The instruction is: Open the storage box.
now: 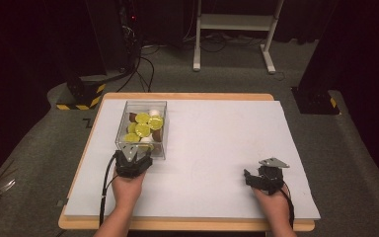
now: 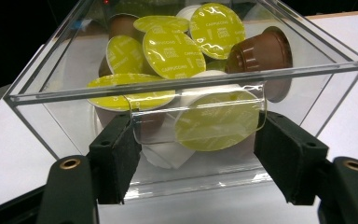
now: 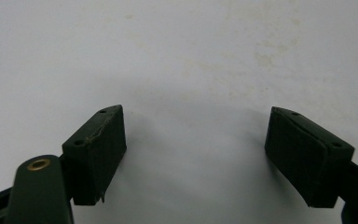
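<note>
Here, left gripper (image 2: 193, 154) gapes around box's tab (image 2: 198, 122).

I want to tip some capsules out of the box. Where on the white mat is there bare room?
Bare mat runs from the clear box across to the right tongs, and beyond them to the far edge. It is crowded at the box's near wall, where the left tongs sit open either side of its handle tab.

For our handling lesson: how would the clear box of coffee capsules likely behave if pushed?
The clear box looks rigid with a flat base, so it would probably slide rather than tip on the smooth white sheet. The coffee capsules lie loose and would likely shift.
</note>
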Demonstrator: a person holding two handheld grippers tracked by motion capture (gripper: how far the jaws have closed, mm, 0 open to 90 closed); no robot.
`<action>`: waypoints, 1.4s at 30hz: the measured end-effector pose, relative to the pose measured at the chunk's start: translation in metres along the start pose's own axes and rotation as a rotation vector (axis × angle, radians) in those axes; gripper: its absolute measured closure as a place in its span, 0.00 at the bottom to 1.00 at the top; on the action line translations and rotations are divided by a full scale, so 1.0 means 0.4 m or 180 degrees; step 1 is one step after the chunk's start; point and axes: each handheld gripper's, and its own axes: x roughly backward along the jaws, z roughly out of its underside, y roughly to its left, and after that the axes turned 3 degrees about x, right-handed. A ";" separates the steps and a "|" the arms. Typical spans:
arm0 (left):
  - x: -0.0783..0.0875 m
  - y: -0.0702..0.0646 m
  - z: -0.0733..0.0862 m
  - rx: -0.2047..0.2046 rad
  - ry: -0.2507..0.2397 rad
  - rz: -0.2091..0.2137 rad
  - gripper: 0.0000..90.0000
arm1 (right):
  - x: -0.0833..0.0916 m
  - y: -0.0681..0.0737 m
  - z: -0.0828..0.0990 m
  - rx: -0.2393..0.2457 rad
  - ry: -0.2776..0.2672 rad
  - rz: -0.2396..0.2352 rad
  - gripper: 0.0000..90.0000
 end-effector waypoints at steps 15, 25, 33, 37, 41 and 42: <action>0.026 0.003 0.006 0.0007 -0.0008 0.0029 0.36 | 0.000 0.000 0.000 0.0000 -0.0001 -0.0003 0.23; 0.047 0.003 0.011 -0.0001 -0.0002 0.0030 0.36 | 0.000 0.000 0.000 0.0000 -0.0001 -0.0003 0.23; 0.062 0.003 0.015 0.0002 -0.0009 0.0034 0.36 | 0.000 0.000 0.000 0.0001 -0.0001 -0.0001 0.23; 0.071 0.003 0.018 0.0004 -0.0006 0.0030 0.36 | 0.000 0.000 0.000 0.0001 -0.0001 -0.0001 0.23; 0.079 0.003 0.019 -0.0010 0.0000 0.0033 0.36 | 0.000 0.000 0.000 0.0000 -0.0001 -0.0001 0.23; 0.081 0.003 0.020 -0.0009 -0.0003 0.0032 0.36 | 0.000 0.000 0.000 0.0001 -0.0002 -0.0001 0.23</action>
